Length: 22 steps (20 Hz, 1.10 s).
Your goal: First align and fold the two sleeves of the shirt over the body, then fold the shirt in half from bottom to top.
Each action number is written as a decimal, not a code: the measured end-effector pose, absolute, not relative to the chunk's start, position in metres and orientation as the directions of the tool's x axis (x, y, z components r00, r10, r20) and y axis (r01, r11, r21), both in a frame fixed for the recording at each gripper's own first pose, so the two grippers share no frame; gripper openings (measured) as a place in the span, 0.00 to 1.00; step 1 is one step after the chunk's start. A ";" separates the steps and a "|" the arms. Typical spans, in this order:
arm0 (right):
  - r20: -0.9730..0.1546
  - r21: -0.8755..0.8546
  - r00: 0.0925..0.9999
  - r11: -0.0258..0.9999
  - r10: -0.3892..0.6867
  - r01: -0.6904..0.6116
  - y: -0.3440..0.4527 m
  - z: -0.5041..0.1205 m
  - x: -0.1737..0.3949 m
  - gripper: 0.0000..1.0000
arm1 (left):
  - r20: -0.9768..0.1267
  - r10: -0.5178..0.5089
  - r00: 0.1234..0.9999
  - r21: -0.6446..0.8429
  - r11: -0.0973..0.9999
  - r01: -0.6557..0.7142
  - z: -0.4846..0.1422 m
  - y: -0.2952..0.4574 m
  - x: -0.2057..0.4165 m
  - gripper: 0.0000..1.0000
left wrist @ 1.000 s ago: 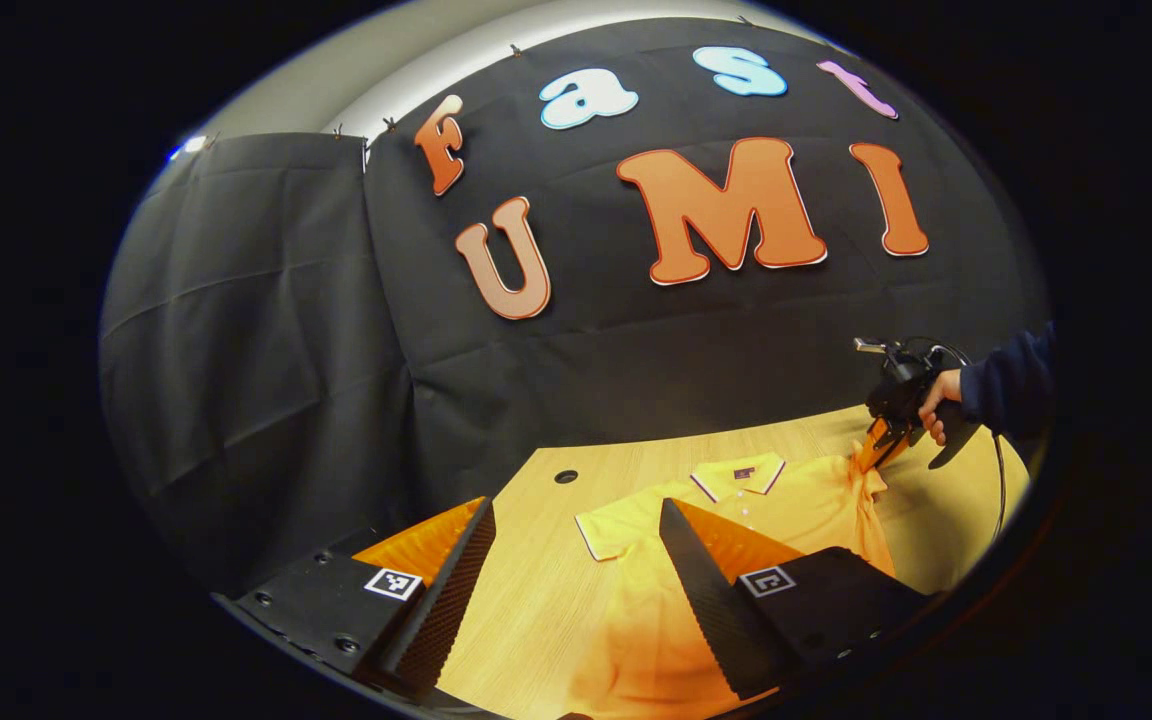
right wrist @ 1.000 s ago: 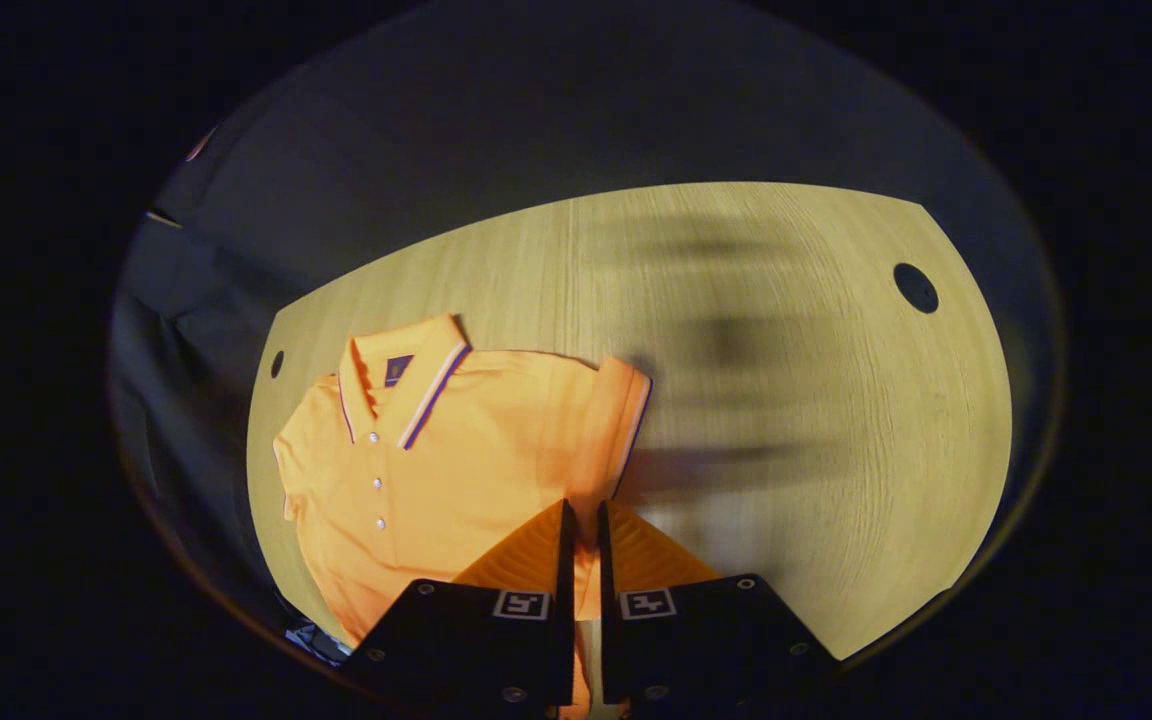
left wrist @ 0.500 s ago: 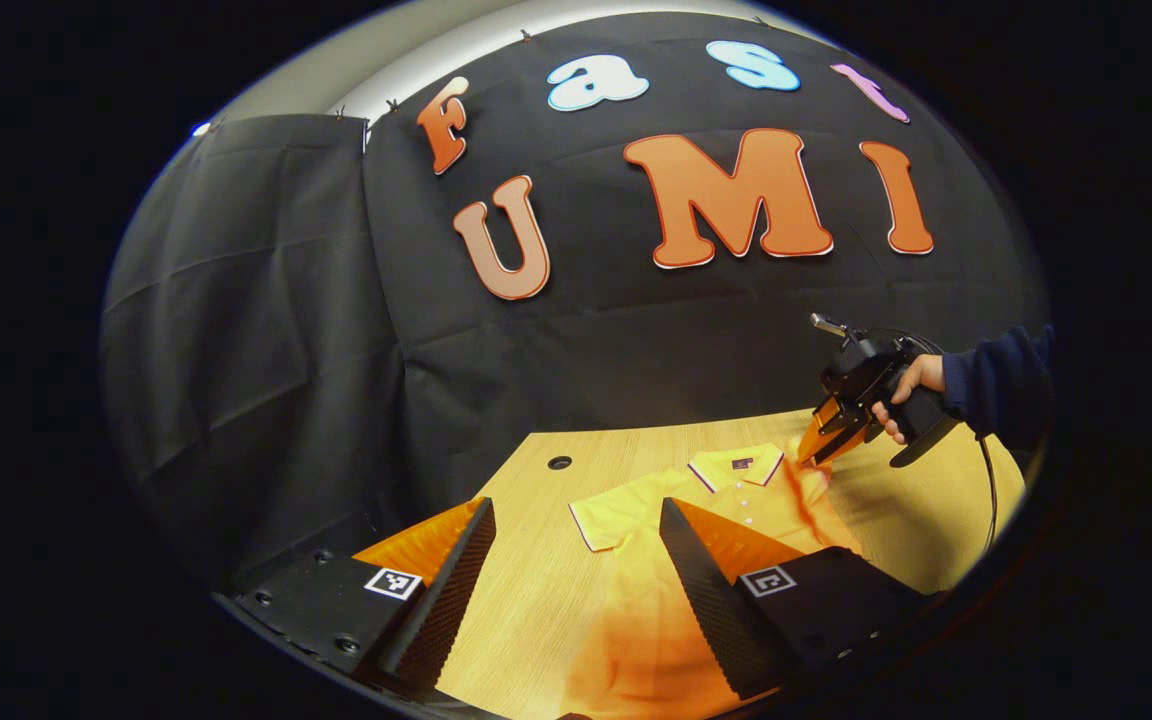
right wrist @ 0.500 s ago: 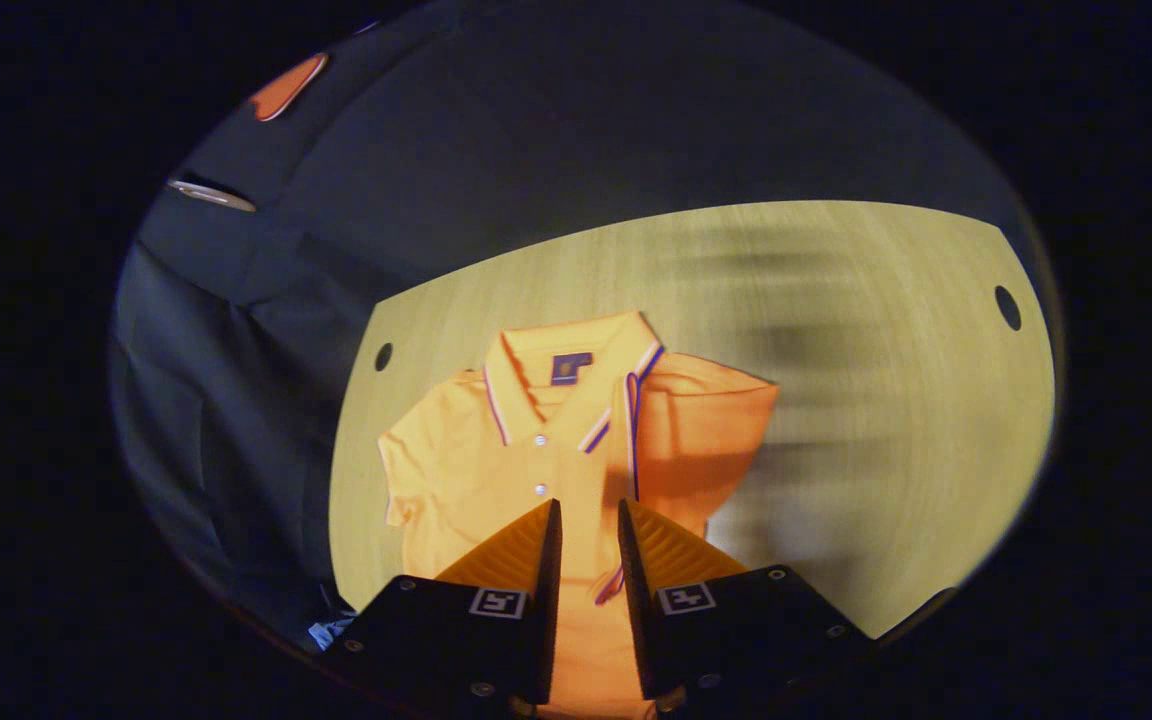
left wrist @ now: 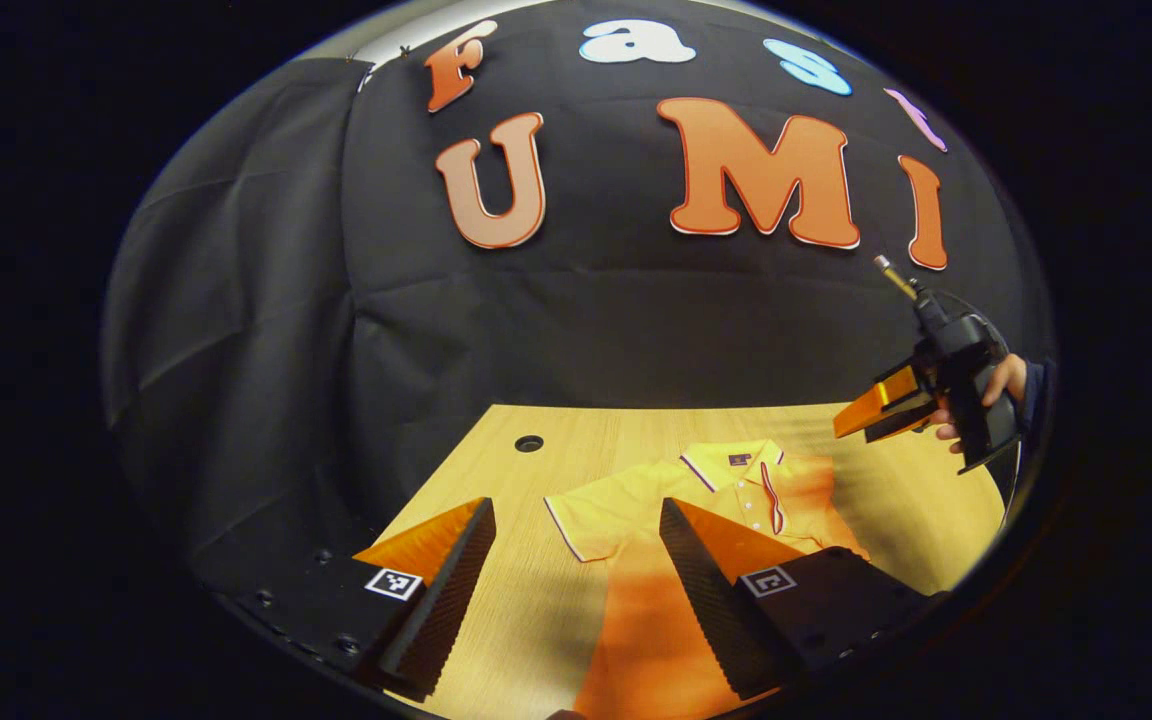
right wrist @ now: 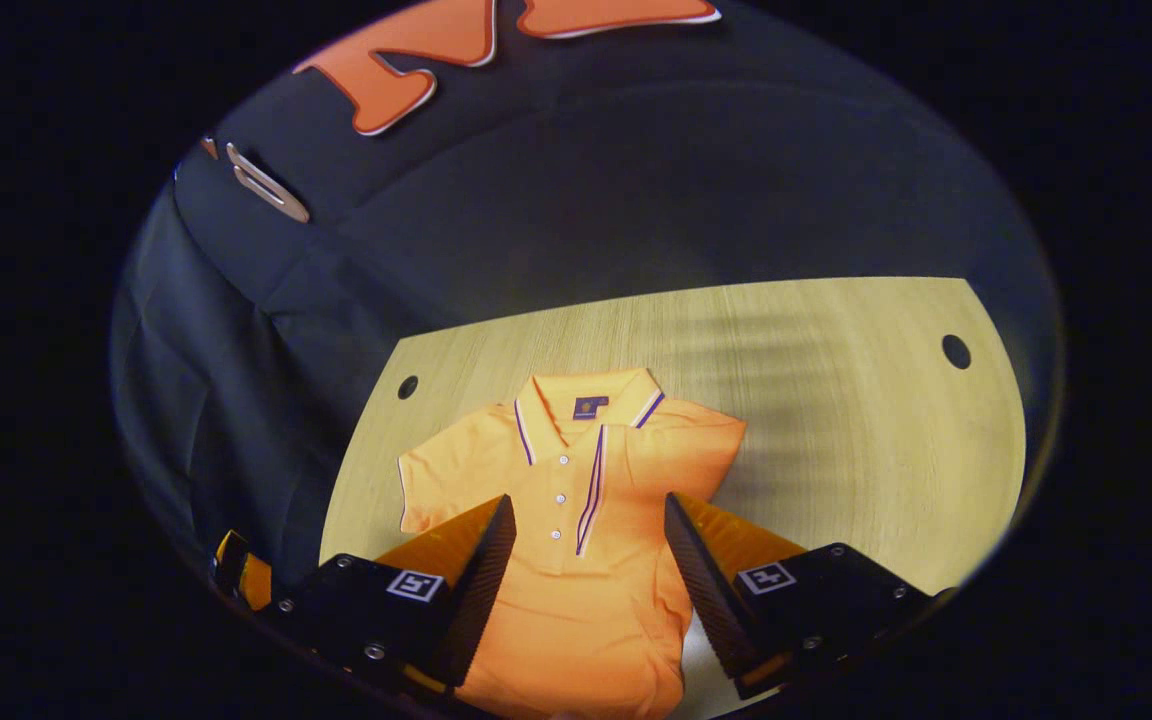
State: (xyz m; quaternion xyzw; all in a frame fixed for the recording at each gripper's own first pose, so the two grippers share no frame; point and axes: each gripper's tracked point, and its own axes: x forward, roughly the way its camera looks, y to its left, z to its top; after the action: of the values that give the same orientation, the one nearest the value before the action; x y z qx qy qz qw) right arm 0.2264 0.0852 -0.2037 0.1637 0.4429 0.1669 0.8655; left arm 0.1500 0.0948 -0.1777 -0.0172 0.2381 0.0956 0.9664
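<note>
Now the right gripper [right wrist: 584,545] has released the sleeve [right wrist: 681,450], which lies folded over the shirt [right wrist: 566,520] on the table [right wrist: 836,400], and hovers above with jaws apart; the left gripper [left wrist: 576,560], jaws also apart, has the other sleeve [left wrist: 596,510] left to fold.

The left gripper [left wrist: 576,590] sits at the bottom of the left gripper view, its two fingers [left wrist: 446,585] spread wide apart with nothing between them. At the right edge of that view a hand [left wrist: 986,392] in a dark sleeve holds the right gripper [left wrist: 861,420] up in the air, tips pointing left. In the right gripper view, the right gripper [right wrist: 586,570] has its ridged fingers [right wrist: 481,575] parted wide.
</note>
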 end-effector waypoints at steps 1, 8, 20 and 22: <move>-0.703 0.419 0.581 0.899 0.410 -0.127 0.079 -0.198 0.220 0.93 | -0.477 0.149 0.866 -0.008 0.985 -0.174 -0.185 0.102 0.161 0.99; -0.694 0.349 0.687 0.935 0.216 0.059 0.034 -0.175 0.149 0.97 | -0.688 -0.037 0.725 -0.157 0.983 -0.098 -0.277 0.127 0.233 1.00; -0.709 0.289 0.705 0.924 0.030 0.251 -0.022 -0.176 0.036 0.97 | -0.970 -0.072 0.232 -0.125 0.968 -0.219 -0.396 0.138 0.286 0.98; -0.703 0.281 0.711 0.922 0.009 0.266 -0.030 -0.177 0.029 0.96 | -0.981 -0.077 0.179 -0.116 0.969 -0.220 -0.406 0.138 0.288 0.98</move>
State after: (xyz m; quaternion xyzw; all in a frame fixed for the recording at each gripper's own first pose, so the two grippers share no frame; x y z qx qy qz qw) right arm 0.0293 -0.0300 -0.1768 0.1839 0.3732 -0.0709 0.9066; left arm 0.2881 0.1385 -0.4057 -0.1159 0.6390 0.0471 0.7589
